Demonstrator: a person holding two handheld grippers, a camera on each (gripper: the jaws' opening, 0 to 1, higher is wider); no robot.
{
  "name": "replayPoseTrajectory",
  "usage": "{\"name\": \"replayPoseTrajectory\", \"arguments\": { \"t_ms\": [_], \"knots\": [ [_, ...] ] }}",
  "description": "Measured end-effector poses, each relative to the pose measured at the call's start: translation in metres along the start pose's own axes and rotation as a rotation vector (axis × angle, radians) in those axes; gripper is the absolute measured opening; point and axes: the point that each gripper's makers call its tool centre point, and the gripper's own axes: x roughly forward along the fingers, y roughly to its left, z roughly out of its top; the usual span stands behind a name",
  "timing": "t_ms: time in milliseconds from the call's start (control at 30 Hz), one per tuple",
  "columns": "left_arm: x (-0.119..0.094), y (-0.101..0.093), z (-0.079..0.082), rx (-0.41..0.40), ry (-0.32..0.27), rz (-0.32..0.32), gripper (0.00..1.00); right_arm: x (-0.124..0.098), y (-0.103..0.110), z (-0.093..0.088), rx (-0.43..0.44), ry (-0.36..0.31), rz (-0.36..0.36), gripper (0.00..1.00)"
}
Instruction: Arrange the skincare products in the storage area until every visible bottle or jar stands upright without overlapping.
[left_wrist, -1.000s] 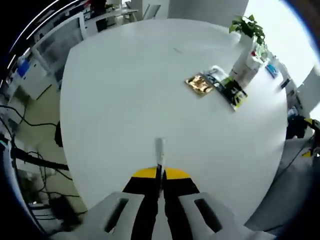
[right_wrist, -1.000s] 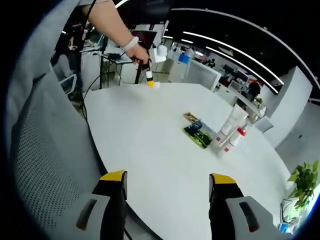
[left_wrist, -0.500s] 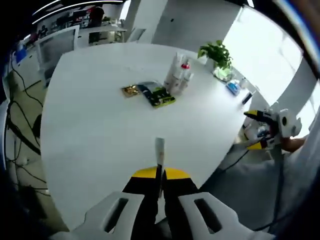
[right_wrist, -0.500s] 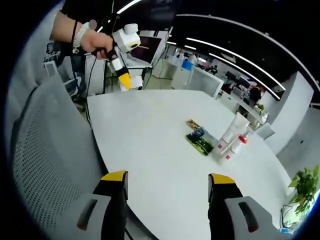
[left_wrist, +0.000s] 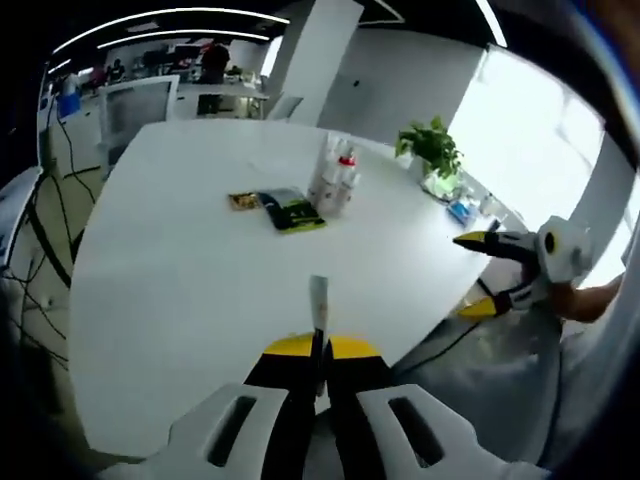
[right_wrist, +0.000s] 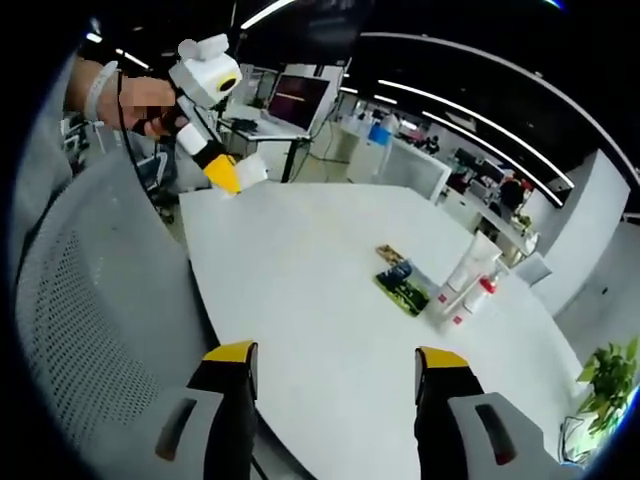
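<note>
Left gripper (left_wrist: 318, 350) jaws pressed together above table (left_wrist: 180, 260); right gripper (right_wrist: 335, 375) jaws wide.

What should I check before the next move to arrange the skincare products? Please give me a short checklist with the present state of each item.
1. Right tool open and empty: ok, its jaws stand wide apart with nothing between them.
2. Left tool ready to grasp: not ok, its jaws are shut together.
3. White tube standing upright: ok.
4. Red-capped bottle upright and apart from the tube: upright, ok; whether they touch, cannot tell.
5. Flat packets beside the bottles not overlapping: not ok, they appear to lie partly on each other.
6. Tools near the products: not ok, both are far across the white table.
</note>
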Motion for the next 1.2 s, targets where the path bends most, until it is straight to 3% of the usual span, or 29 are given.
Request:
{"name": "replayPoseTrajectory", "arguments": {
  "t_ms": [233, 333, 500, 600, 733, 833, 1000, 1133, 1167, 1200],
  "knots": [
    [0.005, -0.017, -0.010, -0.006, -0.075, 0.036, 0.00, 0.000, 0.005, 0.003, -0.021, -0.010, 0.018, 0.59],
    [0.008, -0.019, -0.007, 0.125, -0.077, 0.062, 0.00, 0.001, 0.006, 0.001, -0.026, 0.000, 0.025, 0.59],
    [0.010, -0.024, 0.000, 0.138, -0.084, 0.056, 0.00, 0.002, 0.008, -0.002, -0.021, 0.015, 0.034, 0.59],
    [0.009, -0.029, 0.015, 0.127, -0.184, 0.032, 0.00, 0.003, 0.010, -0.005, -0.025, 0.030, 0.042, 0.58],
    [0.010, -0.015, 0.010, 0.162, -0.167, 0.099, 0.00, 0.004, 0.012, -0.003, 0.001, 0.030, 0.055, 0.58],
    [0.013, -0.020, 0.008, 0.167, -0.156, 0.084, 0.00, 0.005, 0.017, -0.002, 0.011, 0.025, 0.085, 0.57],
    [0.015, -0.028, 0.002, 0.280, -0.130, 0.080, 0.00, 0.004, 0.019, 0.001, 0.073, 0.016, 0.117, 0.57],
    [0.014, -0.021, -0.001, 0.307, -0.116, 0.110, 0.00, 0.003, 0.047, 0.002, 0.172, 0.049, 0.286, 0.56],
    [0.015, -0.014, -0.005, 0.349, -0.082, 0.149, 0.00, 0.005, 0.048, 0.011, 0.166, 0.009, 0.297, 0.53],
    [0.015, -0.016, -0.007, 0.364, -0.069, 0.148, 0.00, 0.004, 0.050, 0.017, 0.153, -0.014, 0.308, 0.51]
  ]
}}
